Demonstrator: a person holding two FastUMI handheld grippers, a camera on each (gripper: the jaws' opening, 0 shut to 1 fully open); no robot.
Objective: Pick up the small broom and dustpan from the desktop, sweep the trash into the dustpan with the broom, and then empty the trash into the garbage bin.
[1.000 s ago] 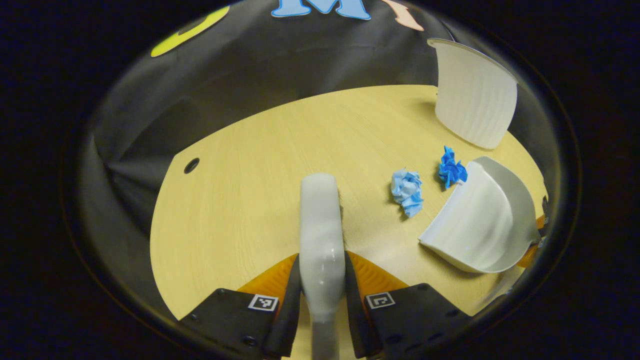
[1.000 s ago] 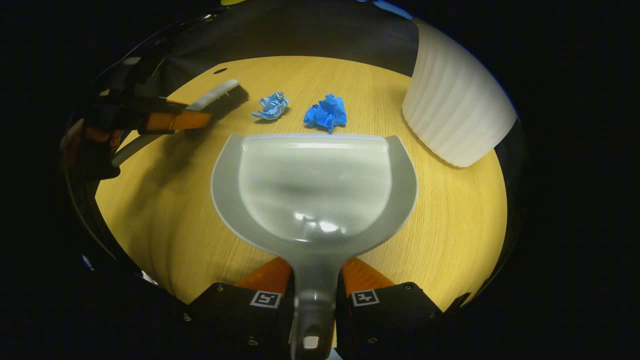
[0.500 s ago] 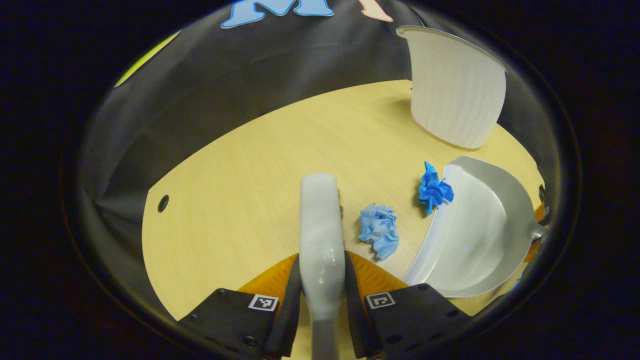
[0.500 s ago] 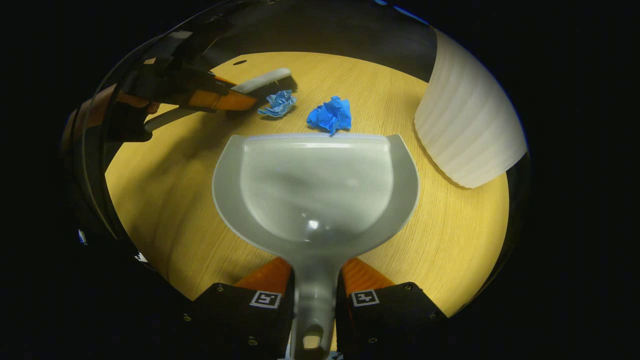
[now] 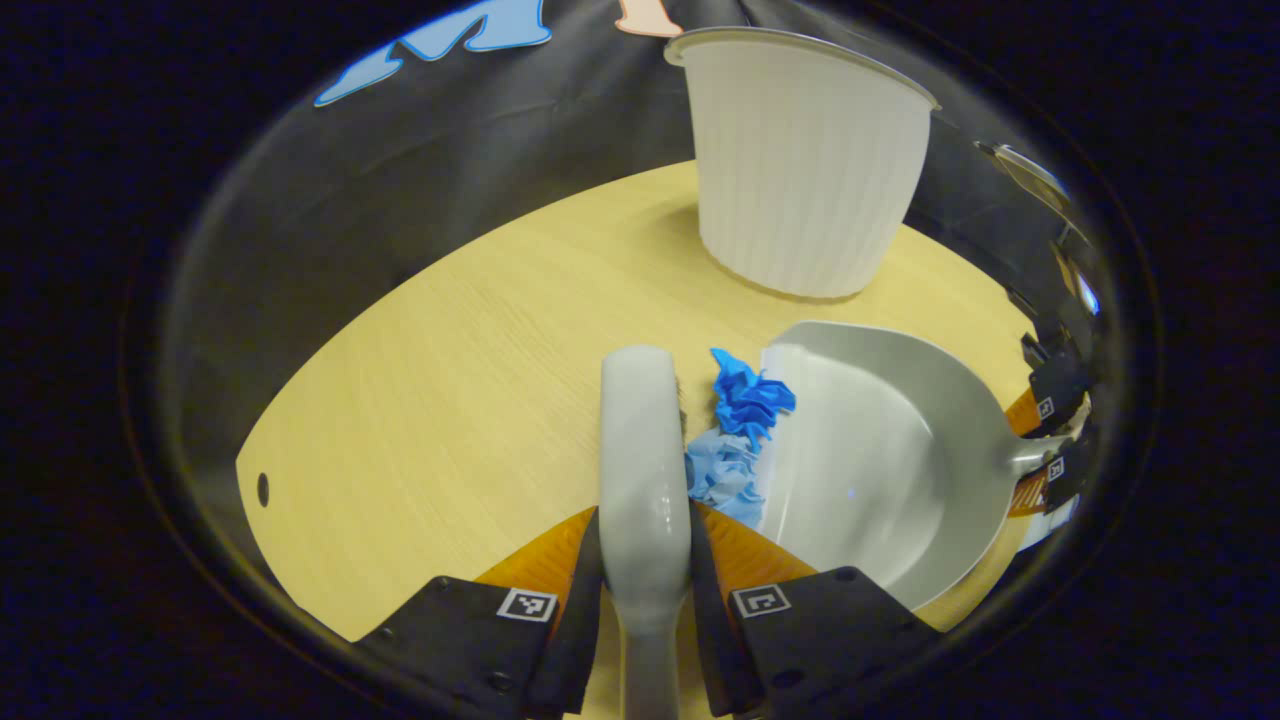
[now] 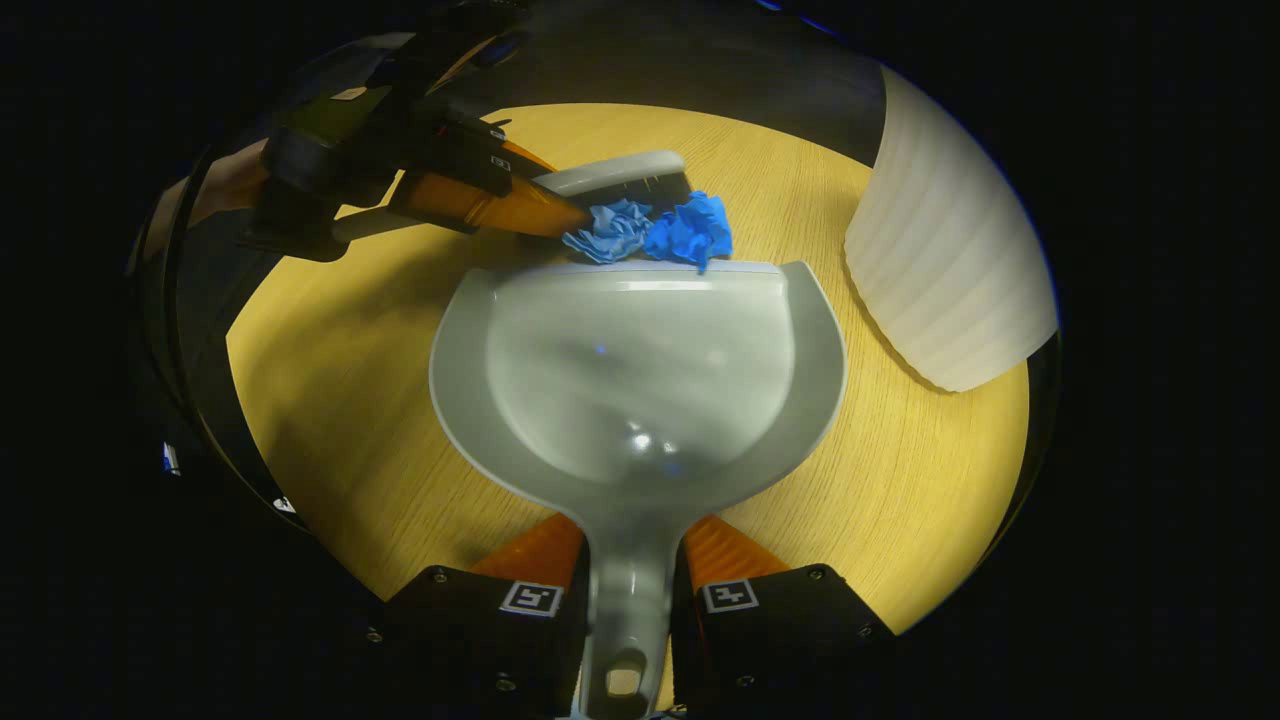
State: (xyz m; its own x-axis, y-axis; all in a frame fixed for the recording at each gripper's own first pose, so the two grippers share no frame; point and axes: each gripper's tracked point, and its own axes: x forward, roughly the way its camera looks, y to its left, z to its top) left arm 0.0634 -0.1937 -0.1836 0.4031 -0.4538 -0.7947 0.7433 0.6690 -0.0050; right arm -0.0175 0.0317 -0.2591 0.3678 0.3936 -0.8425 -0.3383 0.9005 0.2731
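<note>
Pale grey dustpan [image 6: 640, 380] and broom [image 5: 645, 450]; ribbed white garbage bin [image 5: 800, 170]; light-blue [image 5: 722, 475] and bright-blue paper wads [image 5: 748, 395]; light woodgrain surface [image 5: 450, 400].

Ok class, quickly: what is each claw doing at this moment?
Left claw: closed on the broom.
Right claw: closed on the dustpan handle.

A pale wood-grain desktop [image 5: 450, 380] is filling the middle of both views, its surface catching warm light (brighter toward the centre). A black cloth wall [image 5: 400, 170] is hanging behind it, creased, and a small dark hole [image 5: 263, 489] is showing near the desktop's edge.
</note>
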